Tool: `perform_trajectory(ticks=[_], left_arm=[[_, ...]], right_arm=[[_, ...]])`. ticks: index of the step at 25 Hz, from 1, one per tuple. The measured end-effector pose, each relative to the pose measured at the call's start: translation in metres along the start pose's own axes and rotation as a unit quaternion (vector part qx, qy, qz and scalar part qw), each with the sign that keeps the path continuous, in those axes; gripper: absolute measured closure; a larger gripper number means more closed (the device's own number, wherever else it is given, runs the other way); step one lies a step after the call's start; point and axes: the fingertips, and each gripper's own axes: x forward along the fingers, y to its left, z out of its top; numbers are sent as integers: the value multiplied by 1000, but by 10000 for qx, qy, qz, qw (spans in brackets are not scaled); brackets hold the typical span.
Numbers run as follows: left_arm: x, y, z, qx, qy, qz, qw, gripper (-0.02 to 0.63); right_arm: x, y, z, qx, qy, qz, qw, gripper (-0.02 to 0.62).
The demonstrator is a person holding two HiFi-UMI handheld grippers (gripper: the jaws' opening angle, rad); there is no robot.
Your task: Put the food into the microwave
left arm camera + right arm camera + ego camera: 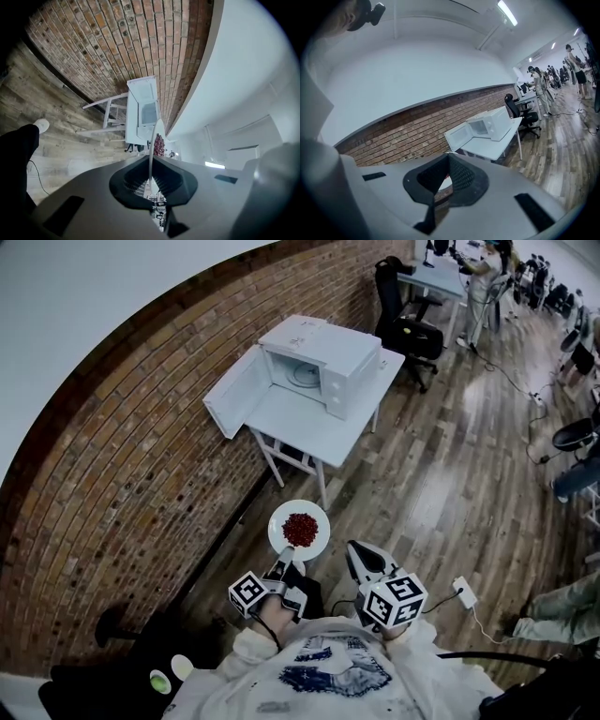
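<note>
A white plate point(299, 530) with a heap of red food point(300, 528) hangs over the wooden floor in front of me. My left gripper point(282, 567) is shut on its near rim. In the left gripper view the plate point(151, 154) stands edge-on between the jaws, with the red food point(159, 144) beyond them. Ahead, the white microwave point(323, 362) sits on a white table point(309, 432), its door point(234, 395) swung open to the left and its cavity empty. My right gripper point(360, 560) is shut on nothing, just right of the plate; its view shows the microwave point(493, 123) far off.
A brick wall point(122, 465) runs along the left. Black office chairs point(408, 324) and desks stand behind the microwave table. A white power strip point(463, 592) and cables lie on the floor at right. Two cups point(172, 674) sit at lower left. People stand far back.
</note>
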Motion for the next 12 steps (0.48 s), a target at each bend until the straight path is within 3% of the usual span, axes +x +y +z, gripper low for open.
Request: perform_trajectory(ticks=[12], left_arm=[[80,2,77,-41,221,-10,9997,589]], right_arm=[[102,-21,24,55,158,-234,9996,581]])
